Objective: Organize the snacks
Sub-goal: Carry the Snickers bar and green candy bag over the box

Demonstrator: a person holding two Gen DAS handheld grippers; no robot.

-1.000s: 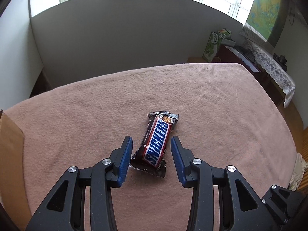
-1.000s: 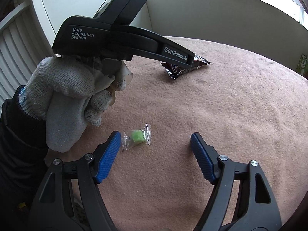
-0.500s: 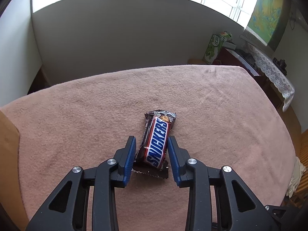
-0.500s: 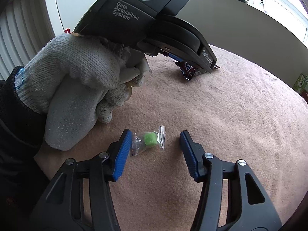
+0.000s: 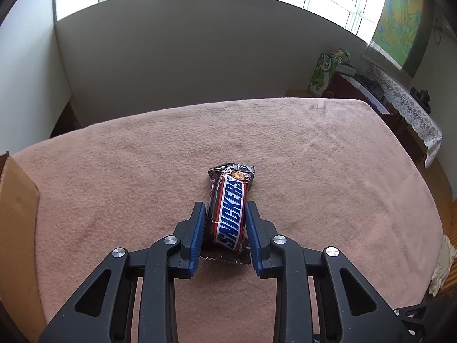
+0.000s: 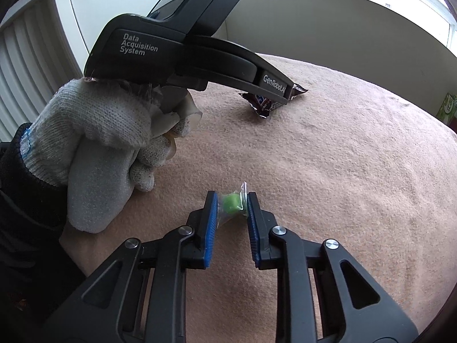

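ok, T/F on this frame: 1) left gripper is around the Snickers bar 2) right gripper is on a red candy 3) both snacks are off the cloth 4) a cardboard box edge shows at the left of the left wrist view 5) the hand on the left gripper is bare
1) True. The left gripper has been closing and its pads press the sides of the Snickers bar.
2) False. The right gripper is shut on a green candy in a clear wrapper.
3) False. Both appear to lie on the pink cloth.
4) True. The cardboard box shows at the left edge.
5) False. The hand wears a white knit glove.
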